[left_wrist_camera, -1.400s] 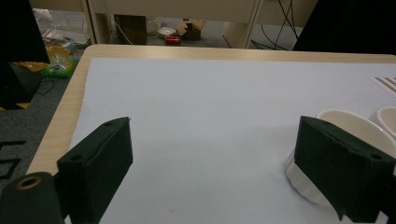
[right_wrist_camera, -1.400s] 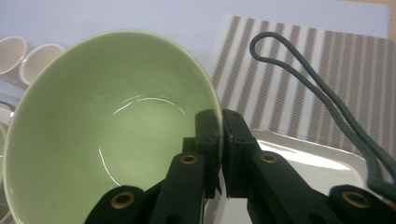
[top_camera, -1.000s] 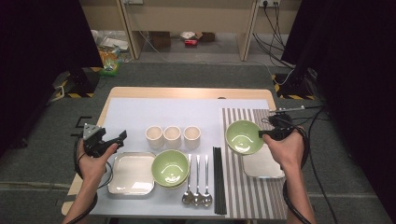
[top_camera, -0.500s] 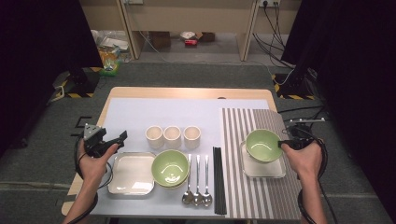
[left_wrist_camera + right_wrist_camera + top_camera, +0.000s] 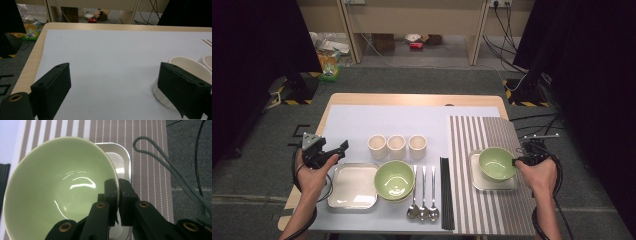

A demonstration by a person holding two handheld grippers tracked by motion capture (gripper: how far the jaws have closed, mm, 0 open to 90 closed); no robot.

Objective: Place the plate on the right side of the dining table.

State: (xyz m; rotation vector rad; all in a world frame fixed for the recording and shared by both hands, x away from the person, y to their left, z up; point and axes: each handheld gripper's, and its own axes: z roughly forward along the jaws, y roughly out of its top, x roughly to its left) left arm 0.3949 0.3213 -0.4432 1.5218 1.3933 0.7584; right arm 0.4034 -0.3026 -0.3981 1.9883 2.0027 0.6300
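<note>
On the striped mat at the right, the green bowl [image 5: 497, 163], pinched at its rim by the right hand-held gripper [image 5: 118, 192], is best lowered level onto the tray [image 5: 478, 181] before release.

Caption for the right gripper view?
Right claw pinches the green bowl's rim above the square plate on the striped mat.
</note>
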